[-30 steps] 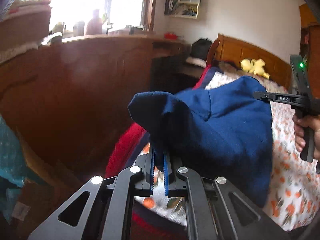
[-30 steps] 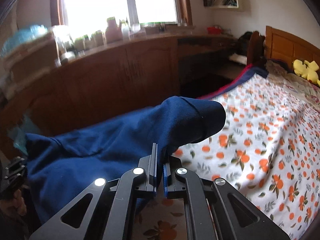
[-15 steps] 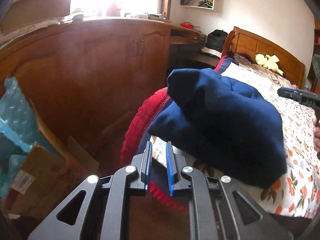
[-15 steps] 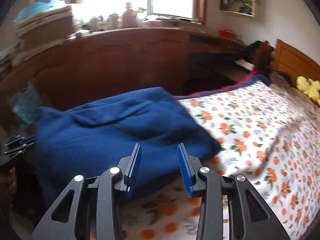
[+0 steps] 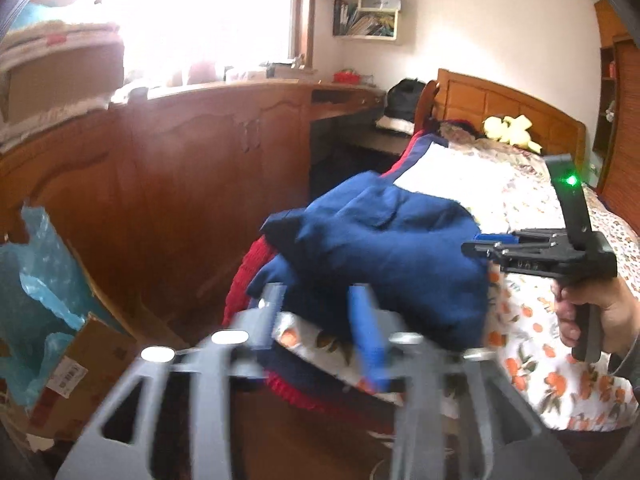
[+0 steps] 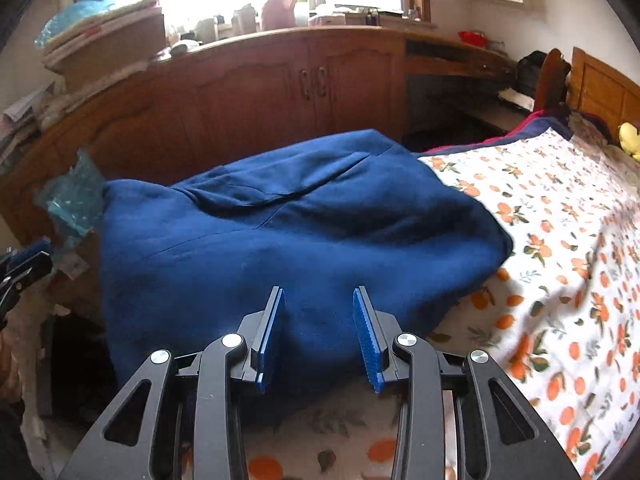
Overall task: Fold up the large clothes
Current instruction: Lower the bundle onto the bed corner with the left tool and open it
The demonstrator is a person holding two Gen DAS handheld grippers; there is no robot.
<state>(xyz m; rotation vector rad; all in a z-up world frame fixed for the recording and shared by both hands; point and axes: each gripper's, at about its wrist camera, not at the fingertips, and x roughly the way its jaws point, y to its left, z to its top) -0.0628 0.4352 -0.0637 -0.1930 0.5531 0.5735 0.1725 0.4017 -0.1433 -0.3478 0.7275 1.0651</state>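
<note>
A large dark blue garment (image 6: 288, 232) lies in a folded heap on the near corner of the bed, also seen in the left wrist view as the garment (image 5: 392, 256). My right gripper (image 6: 320, 332) hovers just over its near edge, blue pads apart and touching nothing. A hand holds that same right gripper (image 5: 480, 242) at the garment's right side in the left wrist view. My left gripper (image 5: 318, 316) is blurred by motion, its jaws opening with nothing between them, short of the garment's near-left edge. Its tip, the left gripper (image 6: 24, 268), shows at the far left edge.
The bed sheet (image 6: 560, 240) is white with an orange print. A red blanket edge (image 5: 248, 280) hangs off the bed's corner. A wooden cabinet (image 6: 280, 92) runs close behind. A cardboard box with teal plastic (image 5: 80, 352) sits on the floor at left. A yellow plush toy (image 5: 508, 128) lies by the headboard.
Both grippers let go of the blue garment, which dropped from hanging onto the bed as a folded heap. Both have drawn back from it, and the left jaws have spread wider.
</note>
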